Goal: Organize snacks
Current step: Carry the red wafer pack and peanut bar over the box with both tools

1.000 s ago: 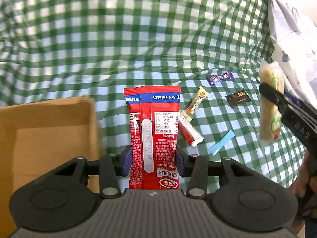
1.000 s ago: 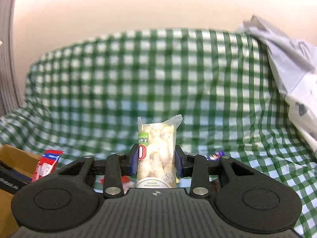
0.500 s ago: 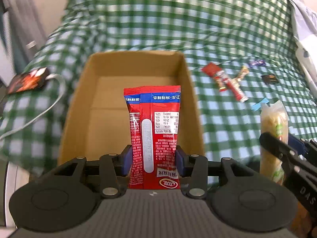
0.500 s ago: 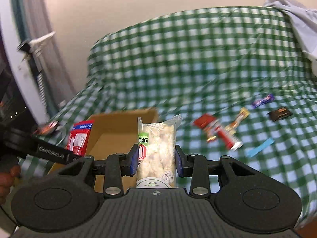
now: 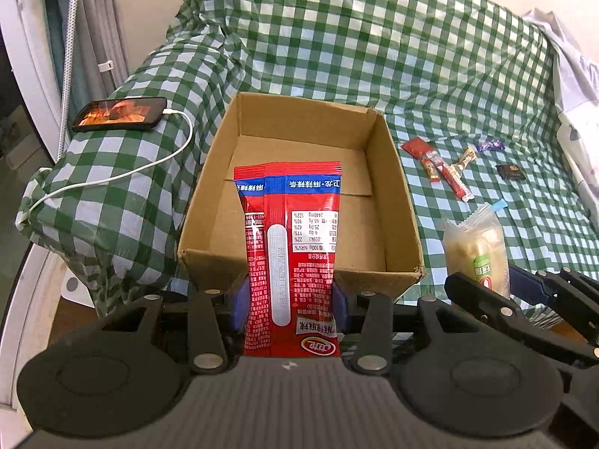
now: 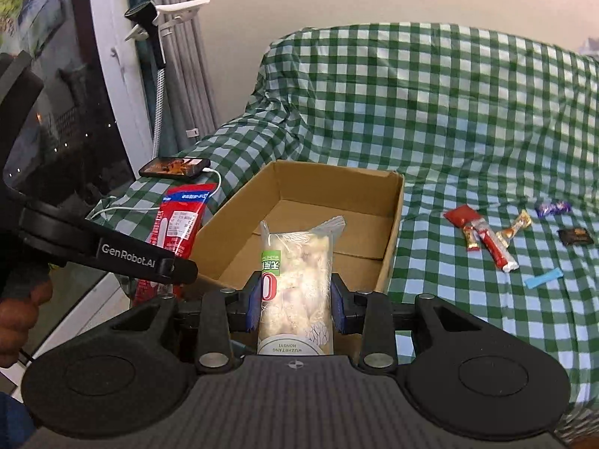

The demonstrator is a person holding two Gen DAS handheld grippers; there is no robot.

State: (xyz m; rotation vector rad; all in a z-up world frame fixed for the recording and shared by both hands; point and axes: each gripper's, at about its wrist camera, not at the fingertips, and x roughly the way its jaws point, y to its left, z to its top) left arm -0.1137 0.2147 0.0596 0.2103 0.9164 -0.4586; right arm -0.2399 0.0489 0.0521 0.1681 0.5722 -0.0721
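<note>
Currently listing: red snack packet (image 5: 295, 262) standing pinched in the left tongs (image 5: 288, 308), hanging over the near wall of the cardboard box (image 5: 397, 187); clear puffed-snack bag (image 6: 297, 284) sitting clamped in the right tongs (image 6: 295, 307) beside it; loose small snacks (image 6: 486, 239) lying on the green checked cover (image 6: 449, 112); phone (image 5: 119, 114) charging at left

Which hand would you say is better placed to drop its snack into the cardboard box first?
Probably left: its tongs hold the red packet at the cardboard box opening, while the right tongs sit off the box's corner.
</note>
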